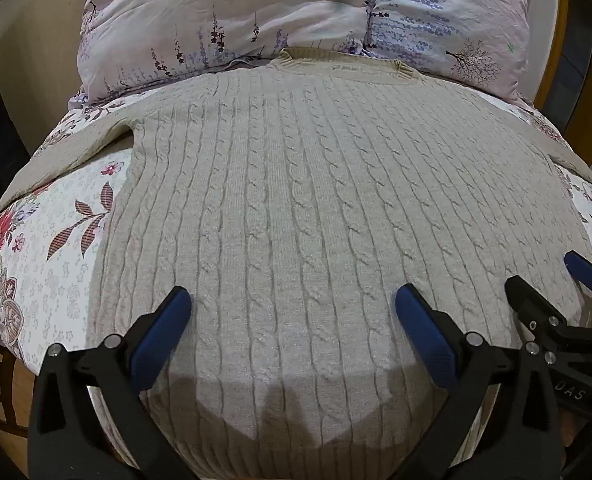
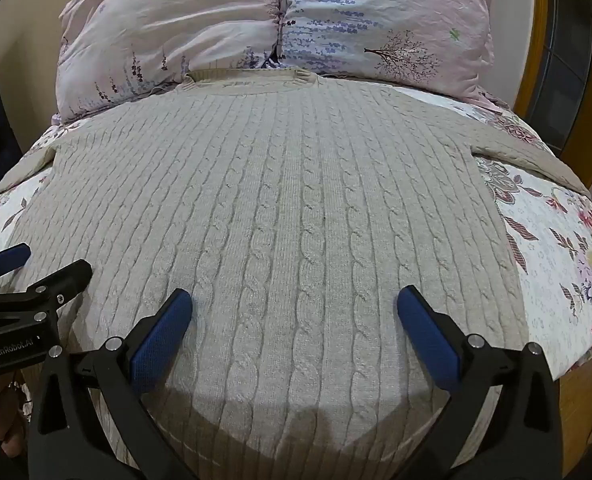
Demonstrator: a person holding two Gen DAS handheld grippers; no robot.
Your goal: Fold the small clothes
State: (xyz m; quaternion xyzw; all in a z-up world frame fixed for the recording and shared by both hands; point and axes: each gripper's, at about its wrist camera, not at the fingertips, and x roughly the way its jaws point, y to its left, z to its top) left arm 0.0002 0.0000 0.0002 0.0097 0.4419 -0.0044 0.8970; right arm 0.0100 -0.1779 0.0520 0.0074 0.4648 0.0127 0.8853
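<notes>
A beige cable-knit sweater lies flat and spread out on the bed, collar toward the pillows, sleeves out to both sides; it also fills the right wrist view. My left gripper is open and empty, hovering over the sweater's lower hem area. My right gripper is open and empty over the same lower part, further right. The right gripper shows at the right edge of the left wrist view, and the left gripper shows at the left edge of the right wrist view.
The bed has a white floral sheet. Two pale pink floral pillows lie against the head end, touching the collar. A wooden bed frame curves at the right. Floor shows beyond the bed's left edge.
</notes>
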